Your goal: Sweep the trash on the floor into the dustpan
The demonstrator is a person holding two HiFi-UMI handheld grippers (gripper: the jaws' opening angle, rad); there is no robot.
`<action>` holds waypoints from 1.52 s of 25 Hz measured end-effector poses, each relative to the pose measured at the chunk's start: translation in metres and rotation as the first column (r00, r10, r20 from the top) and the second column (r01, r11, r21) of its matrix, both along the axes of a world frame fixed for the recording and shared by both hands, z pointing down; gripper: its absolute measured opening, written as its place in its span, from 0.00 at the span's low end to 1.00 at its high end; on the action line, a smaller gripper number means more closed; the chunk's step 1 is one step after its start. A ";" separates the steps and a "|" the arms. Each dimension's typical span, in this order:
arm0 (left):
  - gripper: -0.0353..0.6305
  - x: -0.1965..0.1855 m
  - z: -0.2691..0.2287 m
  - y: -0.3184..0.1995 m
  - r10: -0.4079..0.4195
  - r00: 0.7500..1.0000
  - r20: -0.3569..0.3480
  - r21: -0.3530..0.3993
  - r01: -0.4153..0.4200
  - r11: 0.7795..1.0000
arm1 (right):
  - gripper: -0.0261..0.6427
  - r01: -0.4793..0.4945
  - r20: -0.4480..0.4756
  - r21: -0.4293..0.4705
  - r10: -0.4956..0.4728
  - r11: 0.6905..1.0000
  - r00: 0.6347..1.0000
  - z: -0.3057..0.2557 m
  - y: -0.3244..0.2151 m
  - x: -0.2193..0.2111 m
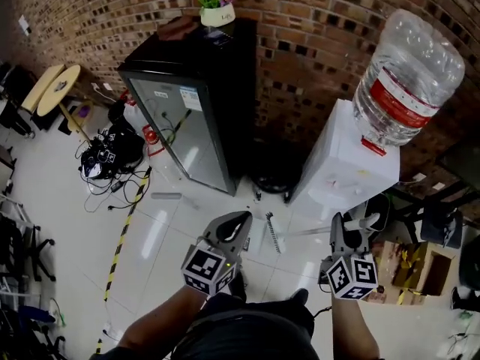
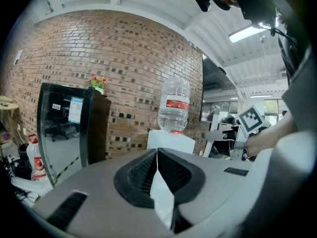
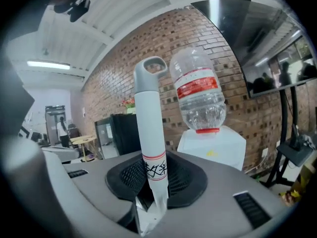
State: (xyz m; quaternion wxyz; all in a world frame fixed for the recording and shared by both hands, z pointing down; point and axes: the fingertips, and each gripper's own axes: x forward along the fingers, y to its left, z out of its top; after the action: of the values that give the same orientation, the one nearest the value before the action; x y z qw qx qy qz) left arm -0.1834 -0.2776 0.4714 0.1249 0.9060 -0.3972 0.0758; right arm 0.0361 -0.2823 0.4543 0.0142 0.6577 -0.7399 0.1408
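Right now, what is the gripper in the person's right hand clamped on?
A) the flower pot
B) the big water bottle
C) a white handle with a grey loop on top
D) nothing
C: in the right gripper view the right gripper pinches the white handle between its jaws, grey loop above.

In the right gripper view, the lower end of the white handle [image 3: 150, 133] is hidden between the pads of the right tool [image 3: 154, 182], so what the handle belongs to cannot be told. In the head view, a small dark ribbed object [image 1: 274, 232] on the floor [image 1: 172, 231] is too small to identify. So is the tangle of cables and gear [image 1: 109, 156] at left. The person [image 1: 240, 336] is cut off by the bottom edge.
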 end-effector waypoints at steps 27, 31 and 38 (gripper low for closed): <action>0.06 0.316 -0.169 0.102 0.101 0.993 0.061 0.117 -0.108 0.987 | 0.18 0.427 -0.104 0.157 -0.415 0.890 0.904 -0.204 0.150 0.253; 0.06 0.312 -0.189 0.108 0.052 0.998 0.021 0.121 -0.054 0.991 | 0.18 0.426 -0.116 0.166 -0.412 0.889 0.904 -0.212 0.152 0.257; 0.06 0.262 -0.210 0.110 0.019 1.000 0.023 0.157 -0.023 0.987 | 0.18 0.298 -0.107 0.214 -0.281 0.930 0.954 -0.230 0.157 0.262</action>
State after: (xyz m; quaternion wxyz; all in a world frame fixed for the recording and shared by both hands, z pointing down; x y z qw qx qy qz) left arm 0.0786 -0.1675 0.2610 0.0477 0.9164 -0.3937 0.0553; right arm 0.2976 -0.1256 0.2240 -0.0129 0.5436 -0.8388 0.0268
